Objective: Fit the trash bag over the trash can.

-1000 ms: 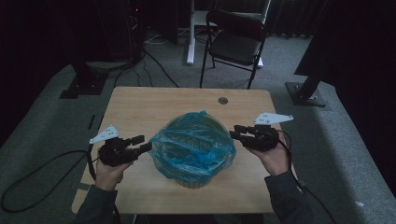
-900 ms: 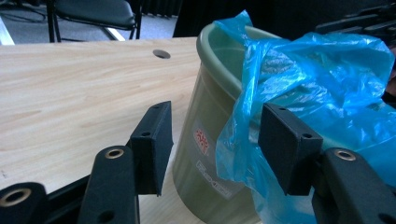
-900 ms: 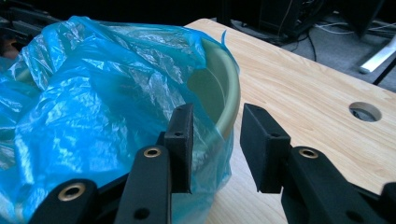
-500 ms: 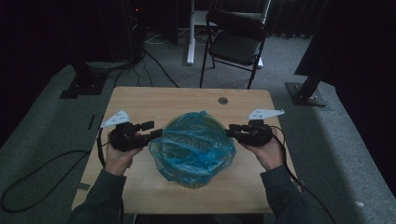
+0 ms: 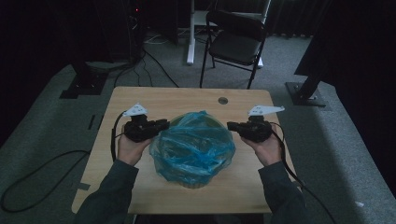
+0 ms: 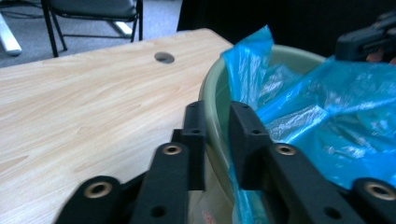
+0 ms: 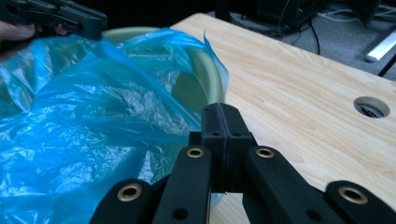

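Note:
A pale green bin (image 6: 211, 91) stands mid-table, with a crumpled blue plastic bag (image 5: 194, 144) draped over and into it. My left gripper (image 5: 166, 123) is at the bin's left side. In the left gripper view the left gripper (image 6: 217, 126) has just been closing, and its jaws clamp the bin's rim and the bag edge lying there. My right gripper (image 5: 229, 125) is at the bin's right side. In the right gripper view the right gripper (image 7: 223, 121) has just closed, its jaws are pressed together, and the blue bag (image 7: 93, 126) runs into their tips beside the bin (image 7: 196, 56).
The wooden table (image 5: 140, 100) has a round cable hole (image 5: 222, 100) behind the bin. A dark folding chair (image 5: 236, 42) stands beyond the far edge. Cables lie on the grey floor at the left, and a stand's base (image 5: 306, 93) is at the right.
My left hand moved up and inward to the bin's left rim, and its jaws closed there. The right hand stayed at the right rim and its jaws went shut.

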A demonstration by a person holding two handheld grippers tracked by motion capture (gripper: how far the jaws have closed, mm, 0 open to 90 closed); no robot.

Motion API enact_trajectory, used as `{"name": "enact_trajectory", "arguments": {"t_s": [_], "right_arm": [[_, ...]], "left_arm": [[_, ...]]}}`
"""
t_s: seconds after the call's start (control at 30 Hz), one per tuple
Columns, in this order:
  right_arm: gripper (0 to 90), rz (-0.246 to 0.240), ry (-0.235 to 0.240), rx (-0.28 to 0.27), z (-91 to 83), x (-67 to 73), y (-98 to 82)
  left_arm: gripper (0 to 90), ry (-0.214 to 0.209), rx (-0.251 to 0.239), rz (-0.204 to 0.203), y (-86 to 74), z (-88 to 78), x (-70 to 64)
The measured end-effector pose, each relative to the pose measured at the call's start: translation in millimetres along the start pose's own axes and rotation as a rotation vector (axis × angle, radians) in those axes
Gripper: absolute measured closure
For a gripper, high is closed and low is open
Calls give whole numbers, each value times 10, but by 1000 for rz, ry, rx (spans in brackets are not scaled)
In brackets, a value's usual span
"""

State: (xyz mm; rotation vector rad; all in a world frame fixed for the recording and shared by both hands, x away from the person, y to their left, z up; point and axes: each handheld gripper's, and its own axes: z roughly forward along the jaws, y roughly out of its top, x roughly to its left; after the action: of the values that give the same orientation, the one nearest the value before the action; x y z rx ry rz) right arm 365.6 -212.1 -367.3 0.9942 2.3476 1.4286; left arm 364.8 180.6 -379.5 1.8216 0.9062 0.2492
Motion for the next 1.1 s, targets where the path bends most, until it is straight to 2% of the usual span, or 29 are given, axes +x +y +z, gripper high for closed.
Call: {"name": "enact_trajectory", "arguments": {"t_s": [0.1,0.17,0.33,0.43,0.47,0.5,0.53,0.57,0.6,0.63,0.7,0.77,0.8,0.83,0.93,0.97,1.0,1.1], "right_arm": [[900,-4,-7,-14,-9,12,6],[900,-3,-17,-21,-5,8,39],[900,5,-27,-32,14,-23,75],[900,14,-26,-36,25,-35,67],[900,13,-28,-38,25,-31,65],[900,10,-31,-42,22,-26,65],[900,10,-31,-42,22,-26,65],[900,9,-29,-44,18,-27,66],[900,11,-27,-42,16,-32,68],[900,11,-27,-40,16,-33,68],[900,9,-25,-39,17,-27,66],[900,8,-25,-39,18,-25,64],[900,8,-25,-38,20,-22,63],[900,6,-23,-41,16,-22,63],[900,6,-22,-42,11,-26,66],[900,7,-22,-44,9,-26,68],[900,4,-21,-49,10,-27,73],[900,4,-24,-53,16,-28,78]], "left_arm": [[867,9,-7,4,13,-15,4],[890,36,-11,8,36,-3,19],[900,58,-49,-30,68,4,116],[900,39,-60,-34,68,0,124],[860,17,-67,-34,74,-8,114],[770,-12,-66,-28,83,-11,99],[690,-12,-66,-28,83,-11,99],[690,-36,-52,-3,101,-2,52],[584,-60,-47,16,112,7,16],[539,-69,-35,29,121,21,-15],[494,-39,8,56,135,69,-68],[532,-30,23,65,132,94,-80],[532,36,58,77,122,130,-103],[710,65,66,82,120,136,-104],[842,71,46,76,121,118,-89],[842,65,18,61,135,89,-76],[900,73,3,67,161,73,-84],[900,101,-19,83,205,73,-103]]}}
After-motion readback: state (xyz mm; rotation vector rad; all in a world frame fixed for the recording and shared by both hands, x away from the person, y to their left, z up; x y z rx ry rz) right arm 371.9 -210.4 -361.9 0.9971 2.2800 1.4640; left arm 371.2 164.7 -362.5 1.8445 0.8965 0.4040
